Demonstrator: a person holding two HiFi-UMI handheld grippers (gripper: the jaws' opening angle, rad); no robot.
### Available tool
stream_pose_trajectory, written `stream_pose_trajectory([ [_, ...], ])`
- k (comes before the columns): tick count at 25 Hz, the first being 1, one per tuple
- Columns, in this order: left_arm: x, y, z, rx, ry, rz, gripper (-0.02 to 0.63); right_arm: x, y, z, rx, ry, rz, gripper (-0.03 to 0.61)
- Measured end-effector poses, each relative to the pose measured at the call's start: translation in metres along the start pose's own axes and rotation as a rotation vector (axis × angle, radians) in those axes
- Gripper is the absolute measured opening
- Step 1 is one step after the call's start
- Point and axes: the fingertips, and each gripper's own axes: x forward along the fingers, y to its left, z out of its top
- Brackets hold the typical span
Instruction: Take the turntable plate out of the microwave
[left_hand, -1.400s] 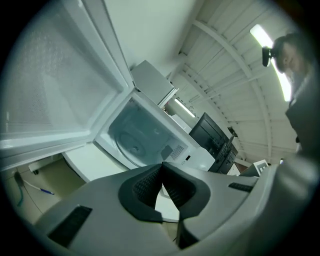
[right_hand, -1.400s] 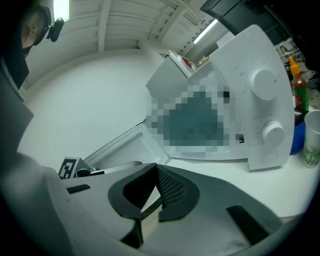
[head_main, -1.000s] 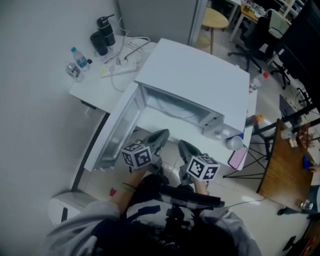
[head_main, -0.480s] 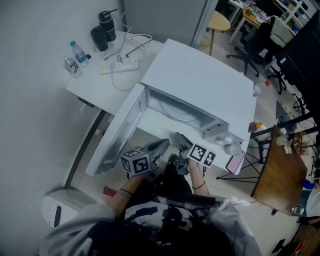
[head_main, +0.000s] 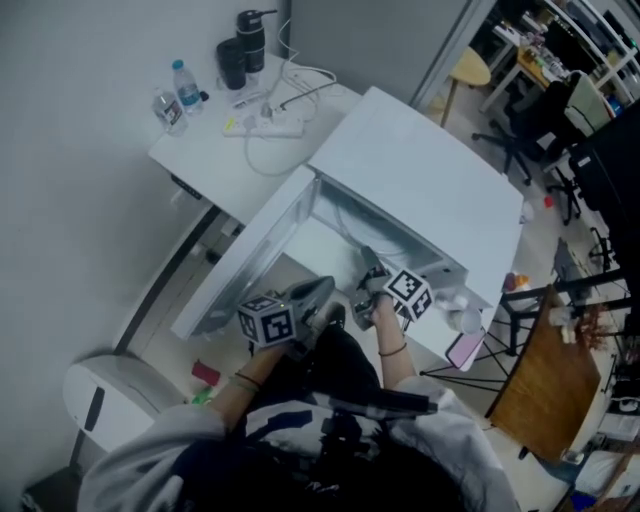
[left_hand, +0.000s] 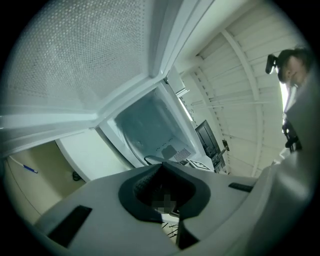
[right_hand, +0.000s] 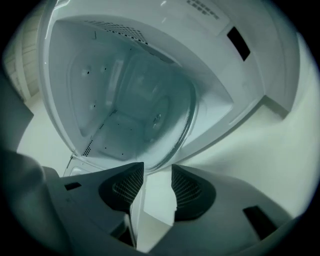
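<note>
The white microwave (head_main: 420, 180) stands with its door (head_main: 255, 255) swung open to the left. The glass turntable plate (right_hand: 162, 117) lies inside the cavity; in the head view only a sliver of the plate (head_main: 385, 240) shows. My right gripper (head_main: 370, 265) is at the mouth of the cavity. Its jaws are opening, and the right gripper (right_hand: 157, 172) has nothing between its pads, with the plate's front rim just ahead. My left gripper (head_main: 327, 290) hangs shut and empty below the opening, beside the door. In its own view the left gripper (left_hand: 162, 167) faces the cavity.
A white table (head_main: 215, 160) behind the door carries a water bottle (head_main: 182, 80), dark flasks (head_main: 245, 45), a power strip and cables. A pink phone (head_main: 465, 350) lies by the microwave's right corner. A white bin (head_main: 95, 400) stands lower left, a wooden table (head_main: 540, 390) at the right.
My right gripper moved forward and up to the microwave opening, rolled, and its jaws went from shut to open. My left gripper shifted only slightly and stayed shut.
</note>
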Motion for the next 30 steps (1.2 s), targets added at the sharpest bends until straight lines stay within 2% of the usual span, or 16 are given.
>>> stream_pose_trajectory([
  [5,0.004,0.001,-0.004,-0.012,-0.003,0.0,0.008,0.011,-0.003,0.01,0.079,-0.045,0.004,0.171],
  [8,0.005,0.002,-0.012,-0.018,0.017,0.008,0.008,0.013,-0.009,0.013,0.153,-0.058,-0.019,0.079],
  [10,0.005,0.004,-0.015,-0.019,0.026,0.013,0.008,0.014,-0.011,0.012,0.176,-0.068,-0.031,0.078],
  [14,0.008,0.008,-0.019,-0.033,0.04,0.019,0.008,0.008,-0.012,0.013,0.251,-0.116,0.016,0.054],
  [18,0.007,0.011,-0.021,-0.049,0.053,0.023,0.008,-0.002,-0.009,0.015,0.24,-0.145,0.054,0.041],
  [22,0.006,0.022,-0.013,-0.082,0.022,0.049,0.008,-0.011,-0.016,0.006,0.241,-0.138,0.064,0.041],
  [25,0.013,0.037,-0.004,-0.097,-0.005,0.082,0.04,-0.018,-0.015,0.0,0.22,-0.13,0.078,0.041],
  [26,0.018,0.042,-0.003,-0.118,-0.007,0.084,0.05,-0.019,-0.014,-0.001,0.222,-0.126,0.077,0.041],
  [30,0.043,0.062,-0.004,-0.284,-0.013,0.062,0.114,-0.023,-0.017,0.0,0.213,-0.117,0.065,0.041],
])
